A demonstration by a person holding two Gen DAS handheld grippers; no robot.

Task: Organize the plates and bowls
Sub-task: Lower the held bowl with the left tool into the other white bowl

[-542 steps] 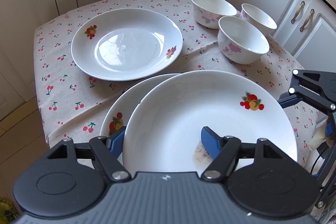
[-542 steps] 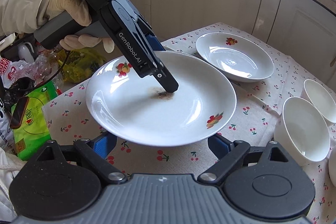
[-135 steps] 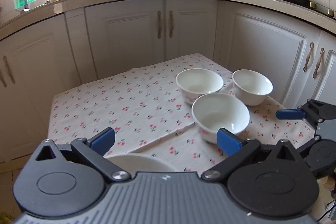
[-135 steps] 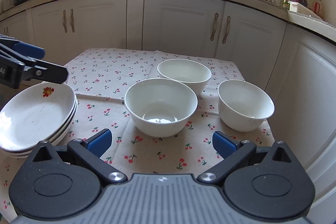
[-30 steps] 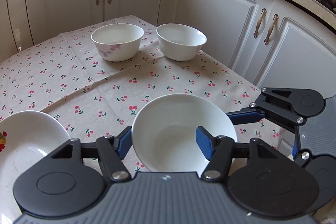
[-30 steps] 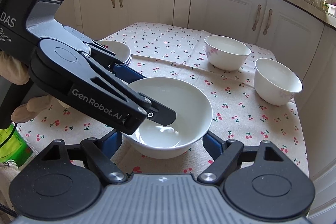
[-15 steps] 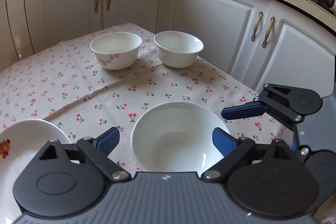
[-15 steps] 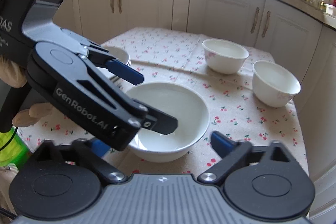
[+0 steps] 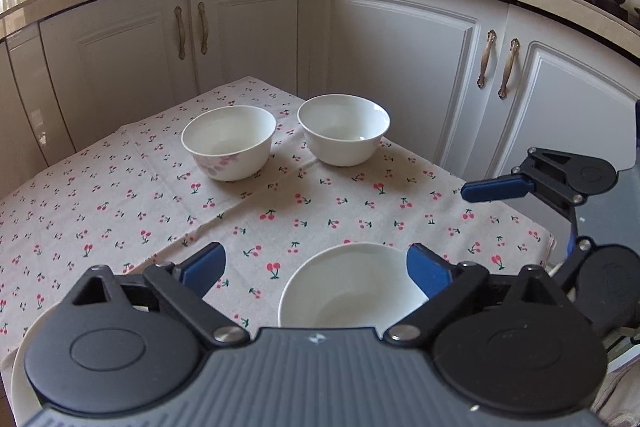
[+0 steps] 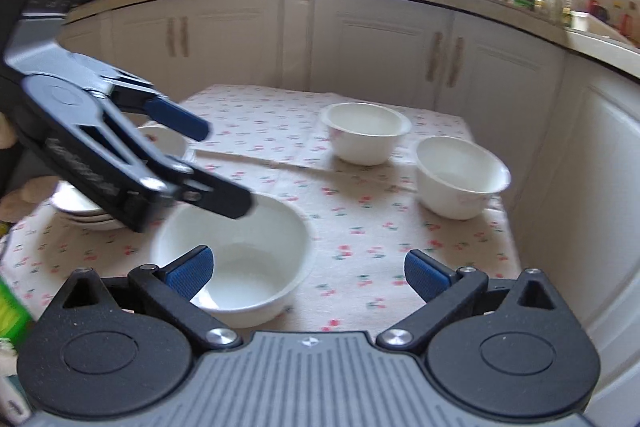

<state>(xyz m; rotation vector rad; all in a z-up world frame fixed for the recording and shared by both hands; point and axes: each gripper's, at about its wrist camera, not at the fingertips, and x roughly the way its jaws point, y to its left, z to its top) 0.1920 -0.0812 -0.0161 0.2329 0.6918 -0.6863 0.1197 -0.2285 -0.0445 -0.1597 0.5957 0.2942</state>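
With the near bowl (image 9: 352,287) set down on the table (image 9: 120,195) beside the plates (image 10: 86,213), both our grippers, left (image 9: 316,267) and right (image 10: 308,273), have just been opening and hold nothing. Next we judge one of the two far bowls (image 9: 230,143) must be fetched and nested into it.

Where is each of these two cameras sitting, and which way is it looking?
Left wrist: rides the left gripper, facing down the table at two far bowls; right gripper shows at right.
Right wrist: rides the right gripper, looking across the table; left gripper juts in from left, over stacked plates.
Shared: near bowl, cherry tablecloth.
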